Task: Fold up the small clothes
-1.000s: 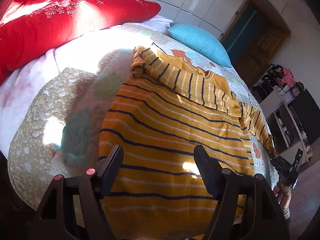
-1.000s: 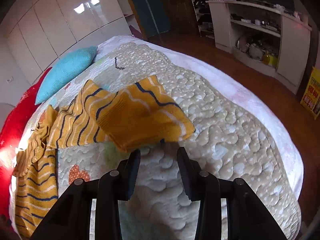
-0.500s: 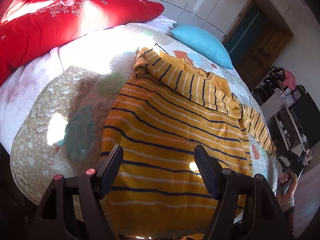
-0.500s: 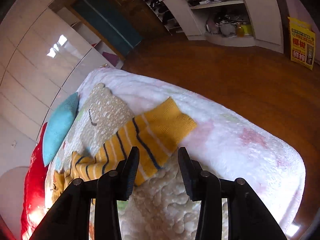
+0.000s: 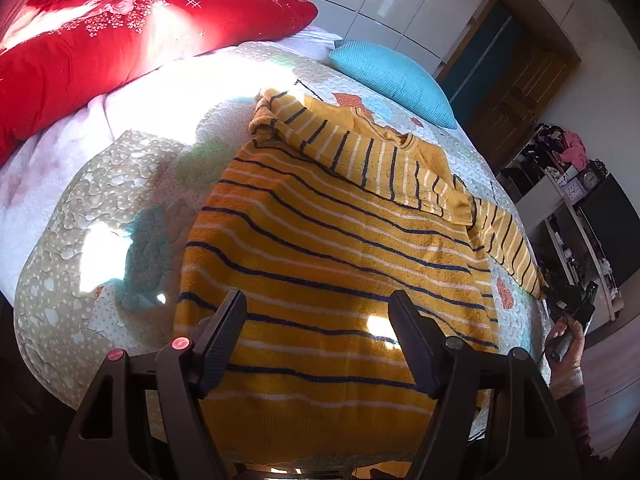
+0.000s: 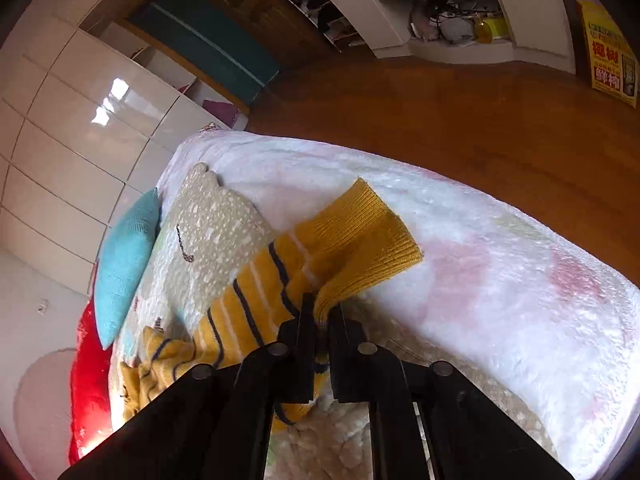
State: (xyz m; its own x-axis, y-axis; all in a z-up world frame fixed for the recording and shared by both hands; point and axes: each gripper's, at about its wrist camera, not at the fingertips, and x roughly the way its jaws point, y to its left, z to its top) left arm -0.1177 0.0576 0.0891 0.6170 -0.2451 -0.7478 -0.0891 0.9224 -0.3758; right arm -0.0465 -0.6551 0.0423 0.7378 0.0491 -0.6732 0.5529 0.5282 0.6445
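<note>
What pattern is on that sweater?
The sweater is mustard yellow with thin navy and white stripes, clearest in the left wrist view.

One striped sweater (image 5: 328, 264), two pillows: one red (image 5: 120, 48), one blue (image 5: 392, 80).

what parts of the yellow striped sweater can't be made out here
- Left wrist view: yellow striped knit sweater, bottom hem hidden behind the open left gripper and frame edge.
- Right wrist view: ribbed yellow sleeve cuff, pinched corner hidden between the shut right gripper fingers; body cut off.
</note>
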